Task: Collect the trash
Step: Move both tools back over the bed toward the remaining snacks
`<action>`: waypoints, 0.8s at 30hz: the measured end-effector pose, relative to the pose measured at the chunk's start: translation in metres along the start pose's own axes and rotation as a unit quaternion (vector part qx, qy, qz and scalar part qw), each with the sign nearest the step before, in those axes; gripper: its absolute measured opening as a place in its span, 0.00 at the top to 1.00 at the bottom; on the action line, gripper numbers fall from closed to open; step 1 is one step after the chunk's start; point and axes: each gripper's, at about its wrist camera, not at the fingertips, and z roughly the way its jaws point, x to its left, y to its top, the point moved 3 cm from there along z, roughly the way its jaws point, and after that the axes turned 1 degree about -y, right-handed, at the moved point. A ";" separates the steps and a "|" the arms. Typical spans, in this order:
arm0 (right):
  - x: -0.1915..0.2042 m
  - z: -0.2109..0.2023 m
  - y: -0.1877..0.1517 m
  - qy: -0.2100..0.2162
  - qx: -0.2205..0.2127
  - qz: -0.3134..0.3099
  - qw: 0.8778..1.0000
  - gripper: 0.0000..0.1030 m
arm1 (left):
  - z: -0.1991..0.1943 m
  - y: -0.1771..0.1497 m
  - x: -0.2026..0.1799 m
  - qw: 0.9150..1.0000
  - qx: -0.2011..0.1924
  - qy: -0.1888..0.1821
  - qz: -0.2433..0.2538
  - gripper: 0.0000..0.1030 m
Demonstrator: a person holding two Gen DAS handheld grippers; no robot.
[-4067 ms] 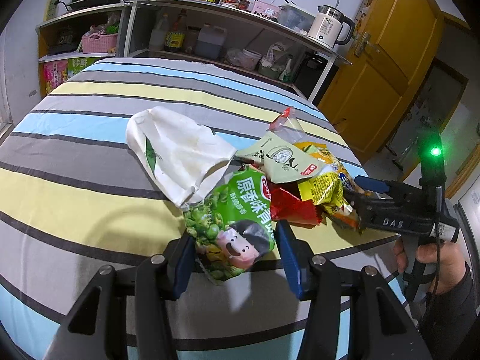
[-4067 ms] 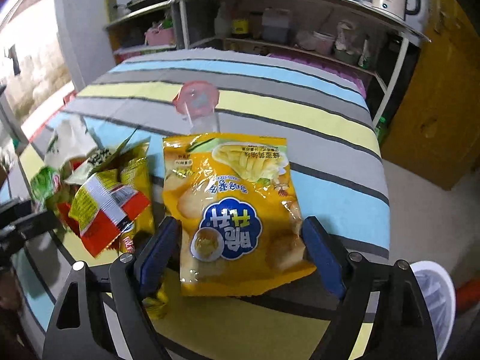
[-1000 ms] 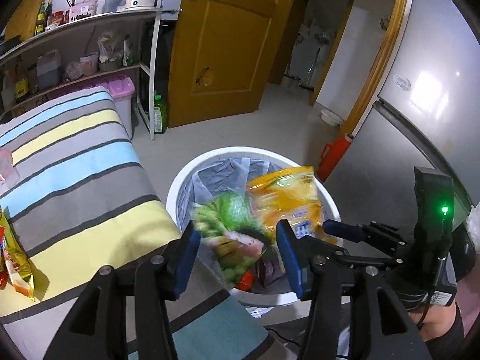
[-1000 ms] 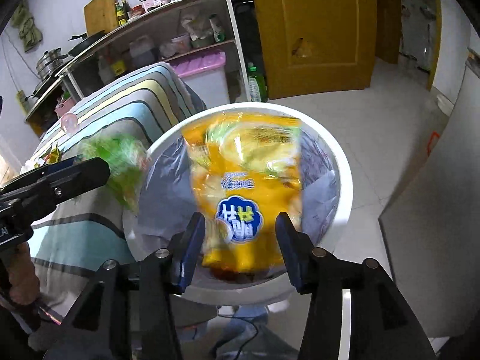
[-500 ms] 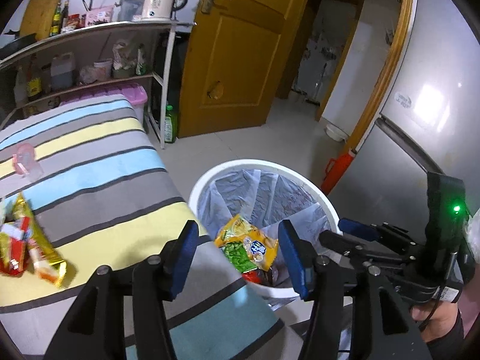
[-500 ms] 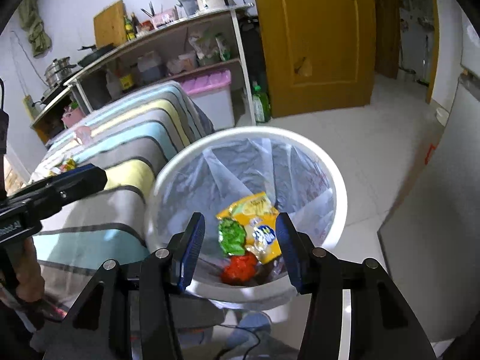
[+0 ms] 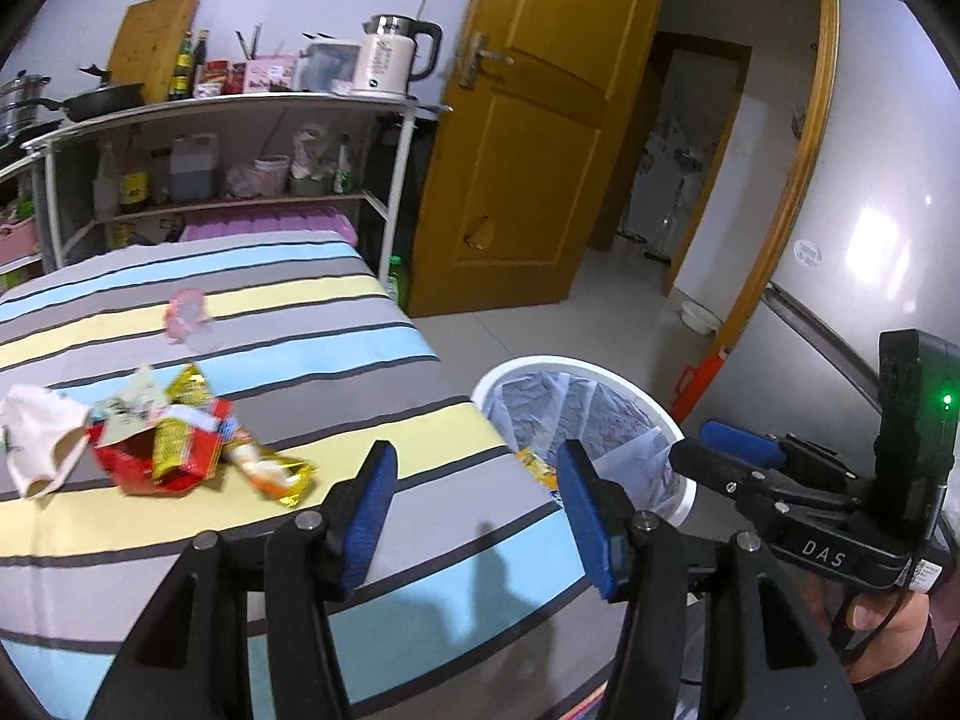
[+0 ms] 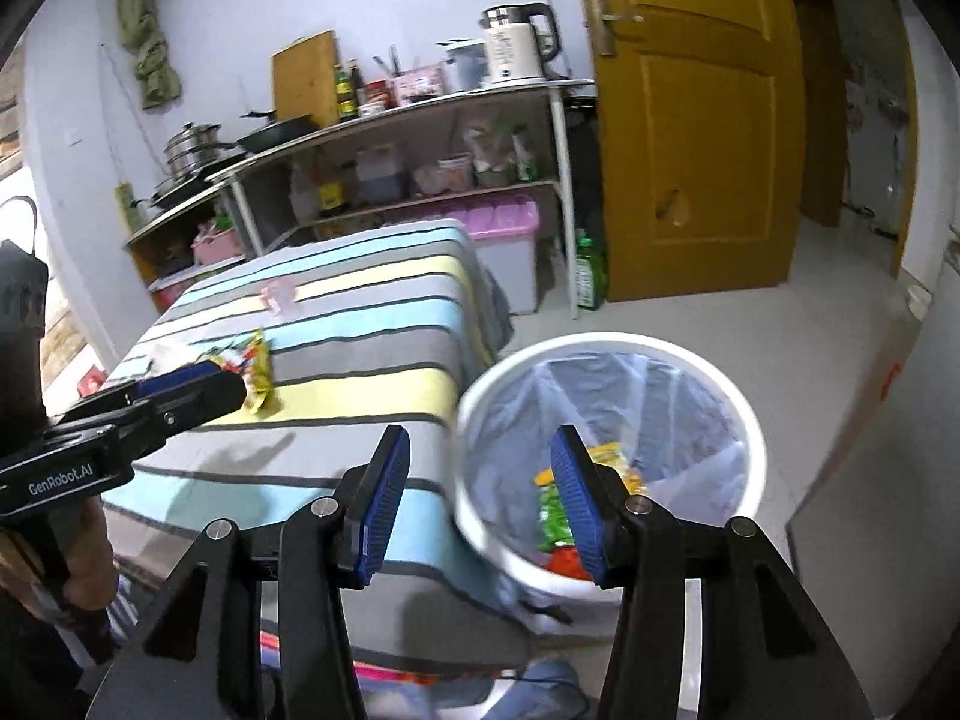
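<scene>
Left of the white trash bin [image 7: 672,438], crinkled foil wrappers [image 7: 180,450] and a limp white bag [image 7: 36,438] wait on the striped tablecloth [image 7: 300,324]. The left gripper [image 7: 474,510] and right gripper [image 8: 474,498] hang released and empty, so a drop seems finished. Glossy yellow and green packets [image 8: 558,510] lie inside the plastic-lined bin; next, likely reach left for the pile.

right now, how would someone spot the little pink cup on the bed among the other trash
Start at the striped bed beside the white bin. The wrappers lie heaped near its left side; look past them towards the shelf. The pink cup lies alone on a yellow stripe, apart from the heap, pale and see-through where the wrappers are glossy red and gold.
</scene>
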 end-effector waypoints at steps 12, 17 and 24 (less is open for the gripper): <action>0.061 0.010 -0.005 0.038 0.009 -0.066 0.997 0.51 | -0.040 -0.019 0.044 0.998 -0.021 0.043 -0.031 0.45; 0.078 0.022 -0.005 0.056 0.026 -0.076 0.995 0.51 | -0.052 -0.024 0.069 0.996 -0.027 0.067 -0.049 0.45; 0.101 0.037 -0.003 0.076 0.033 -0.097 0.992 0.51 | -0.064 -0.029 0.101 0.993 -0.034 0.092 -0.072 0.45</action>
